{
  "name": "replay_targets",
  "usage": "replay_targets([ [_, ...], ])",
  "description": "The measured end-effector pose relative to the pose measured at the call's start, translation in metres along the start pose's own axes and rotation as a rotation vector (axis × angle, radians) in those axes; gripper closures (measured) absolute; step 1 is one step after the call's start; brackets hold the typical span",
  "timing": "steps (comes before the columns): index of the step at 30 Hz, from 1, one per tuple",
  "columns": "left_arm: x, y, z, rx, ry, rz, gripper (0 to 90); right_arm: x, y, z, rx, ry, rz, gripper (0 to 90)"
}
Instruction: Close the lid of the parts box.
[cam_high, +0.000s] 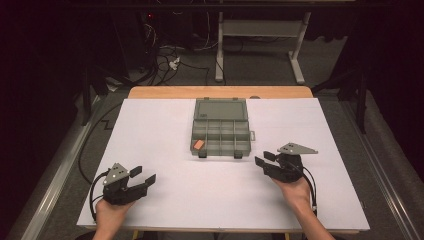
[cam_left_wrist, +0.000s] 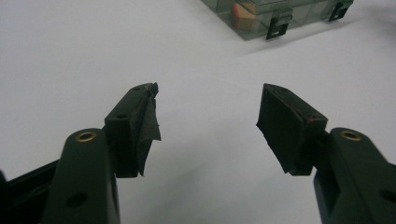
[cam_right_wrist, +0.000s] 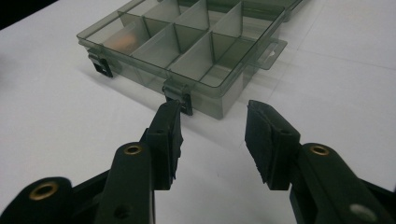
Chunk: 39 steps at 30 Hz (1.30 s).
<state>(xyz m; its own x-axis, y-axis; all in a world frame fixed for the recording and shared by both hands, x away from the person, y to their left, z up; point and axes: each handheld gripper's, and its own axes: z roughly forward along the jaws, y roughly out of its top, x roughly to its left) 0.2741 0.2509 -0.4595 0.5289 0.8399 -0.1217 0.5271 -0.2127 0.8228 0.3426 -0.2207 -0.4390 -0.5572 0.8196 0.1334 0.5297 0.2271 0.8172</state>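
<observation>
A grey see-through compartment box (cam_high: 220, 132) lies open in the middle of the white sheet, its lid folded back flat behind it. An orange piece (cam_high: 198, 144) sits in the front-left compartment. My left gripper (cam_high: 143, 175) rests near the front left of the sheet, open and with nothing in it. In the left gripper view the left gripper (cam_left_wrist: 208, 93) has bare sheet between its jaws, with the box (cam_left_wrist: 261, 14) far ahead. My right gripper (cam_high: 264, 158) is open to the box's front right. In the right gripper view the right gripper (cam_right_wrist: 212, 109) points at a front latch (cam_right_wrist: 180, 95).
The white sheet (cam_high: 165, 200) covers a wooden table whose edge (cam_high: 165, 92) shows at the back. Beyond it are cables (cam_high: 165, 60) on the floor and white desk legs (cam_high: 297, 55). A second black latch (cam_high: 202, 155) hangs at the box's front left.
</observation>
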Motion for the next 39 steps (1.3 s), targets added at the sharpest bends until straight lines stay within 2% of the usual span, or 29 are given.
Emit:
replay_targets([
  [3, 0.001, 0.000, 0.000, 0.002, -0.002, -0.002, 38.1, 0.001, 0.006, 0.007, 0.020, -0.013, -0.003, 55.5],
  [7, 0.001, 0.000, 0.001, 0.003, -0.004, -0.002, 38.0, -0.003, 0.015, 0.016, 0.054, -0.012, 0.026, 54.3],
  [9, 0.000, 0.000, 0.001, 0.005, -0.005, 0.001, 38.1, -0.006, 0.019, 0.019, 0.062, -0.015, 0.041, 55.4],
  [15, 0.000, 0.001, 0.001, 0.004, -0.005, 0.004, 38.0, -0.010, 0.032, 0.029, 0.081, -0.033, 0.045, 59.7],
  [21, 0.002, 0.001, 0.000, -0.001, -0.005, 0.002, 38.0, -0.015, 0.042, 0.040, 0.105, -0.068, 0.053, 62.0],
  [30, 0.001, 0.001, 0.000, -0.004, -0.012, 0.006, 37.7, -0.020, 0.057, 0.057, 0.142, -0.079, 0.061, 65.6],
  [39, 0.001, 0.001, 0.000, -0.002, -0.014, 0.007, 37.5, -0.028, 0.065, 0.070, 0.187, -0.084, 0.109, 68.1],
])
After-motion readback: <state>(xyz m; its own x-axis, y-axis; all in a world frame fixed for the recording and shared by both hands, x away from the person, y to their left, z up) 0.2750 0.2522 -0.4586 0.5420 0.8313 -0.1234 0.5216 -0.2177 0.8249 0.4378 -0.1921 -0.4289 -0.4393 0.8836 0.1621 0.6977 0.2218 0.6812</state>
